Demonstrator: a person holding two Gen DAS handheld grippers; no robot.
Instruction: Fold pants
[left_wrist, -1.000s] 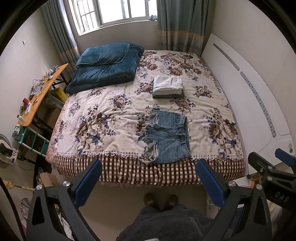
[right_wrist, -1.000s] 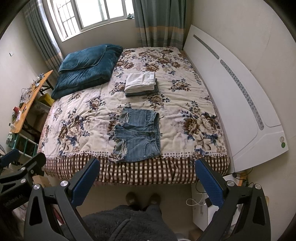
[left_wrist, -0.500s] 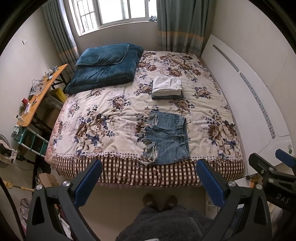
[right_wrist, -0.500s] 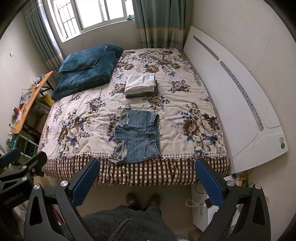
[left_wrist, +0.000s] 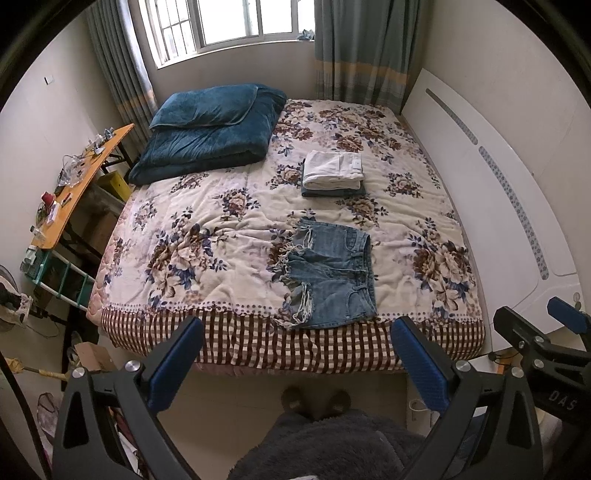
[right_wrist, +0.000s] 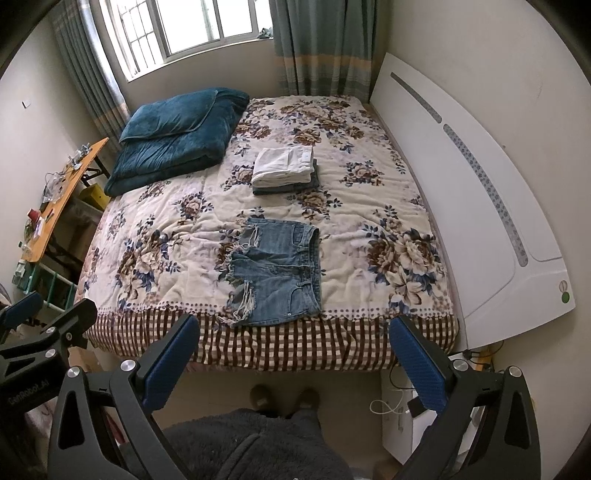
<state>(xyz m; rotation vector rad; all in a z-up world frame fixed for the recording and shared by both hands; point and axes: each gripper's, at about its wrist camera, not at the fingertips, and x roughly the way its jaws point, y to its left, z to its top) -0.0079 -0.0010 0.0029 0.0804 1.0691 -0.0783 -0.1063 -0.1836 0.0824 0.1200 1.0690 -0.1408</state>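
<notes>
Frayed blue denim shorts lie flat near the front edge of the floral bed cover, waistband to the right; they also show in the right wrist view. My left gripper is open and empty, held above the floor in front of the bed. My right gripper is open and empty too, beside it. Each gripper shows at the edge of the other's view: the right one and the left one.
A stack of folded white and grey clothes sits mid-bed. A folded teal blanket lies at the back left. A white headboard runs along the right. An orange side table with clutter stands left. My feet are below.
Both grippers have drawn back slightly from the bed, so the bed sits a little higher and smaller in view. Nothing on the bed has moved.
</notes>
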